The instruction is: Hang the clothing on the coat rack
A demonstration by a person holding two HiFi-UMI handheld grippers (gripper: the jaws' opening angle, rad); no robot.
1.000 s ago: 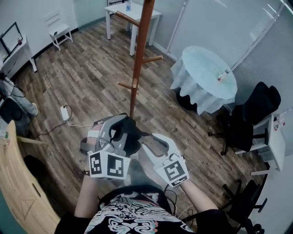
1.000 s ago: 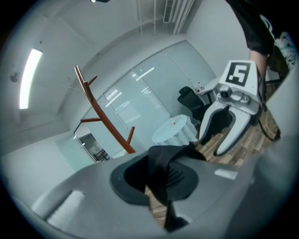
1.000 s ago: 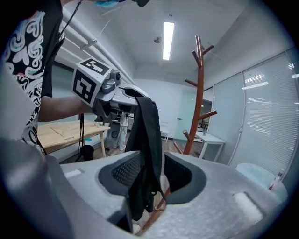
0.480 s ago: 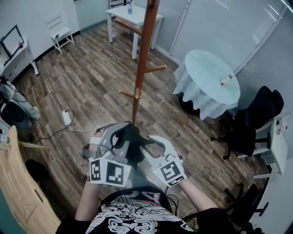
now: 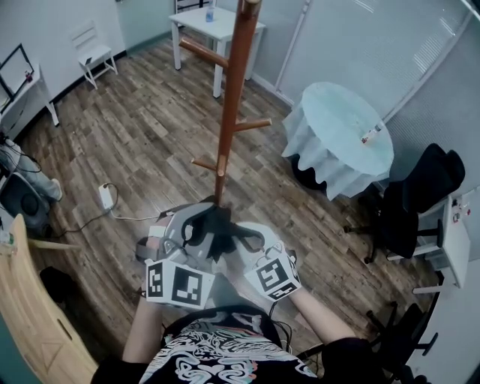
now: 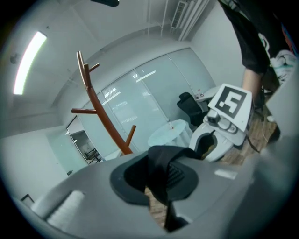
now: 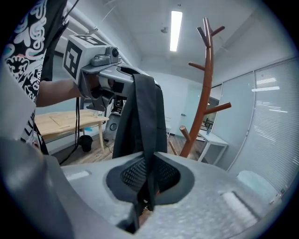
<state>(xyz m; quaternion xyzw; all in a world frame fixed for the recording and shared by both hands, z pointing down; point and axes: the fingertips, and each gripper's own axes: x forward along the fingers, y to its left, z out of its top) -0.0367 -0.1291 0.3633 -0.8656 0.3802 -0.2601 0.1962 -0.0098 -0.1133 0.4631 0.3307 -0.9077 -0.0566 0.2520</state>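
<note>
1. left gripper (image 6: 158,186): jaws nearly together, pinching a fold of the black fabric garment (image 7: 140,116). the cloth runs between its dark ribbed pads (image 6: 180,175) and out over the top.
2. right gripper (image 7: 147,186): jaws closing on the same garment. a narrow black strip of it sits squeezed between the pads, which already press on it.
3. the garment is bunched between the two grippers, low in the head view and just in front of the person's black-and-white printed shirt (image 5: 217,352). it hangs off the left gripper in a dark drape and is not on the rack.
4. the two grippers are close side by side with their tips angled toward each other, both touching the cloth. their marker cubes face the head camera.
5. the tall reddish-brown wooden coat rack (image 5: 234,82) stands upright just beyond the grippers. its angled pegs are bare, and its base is hidden behind the garment.
6. brown wood-plank floor (image 5: 142,127) all around.
7. a round table with a pale blue-white cloth (image 5: 337,124) is right of the rack, well apart from it.
8. a black office chair (image 5: 420,180) is further right.
9. a small white table (image 5: 217,21) is at the far end behind the rack.
</note>
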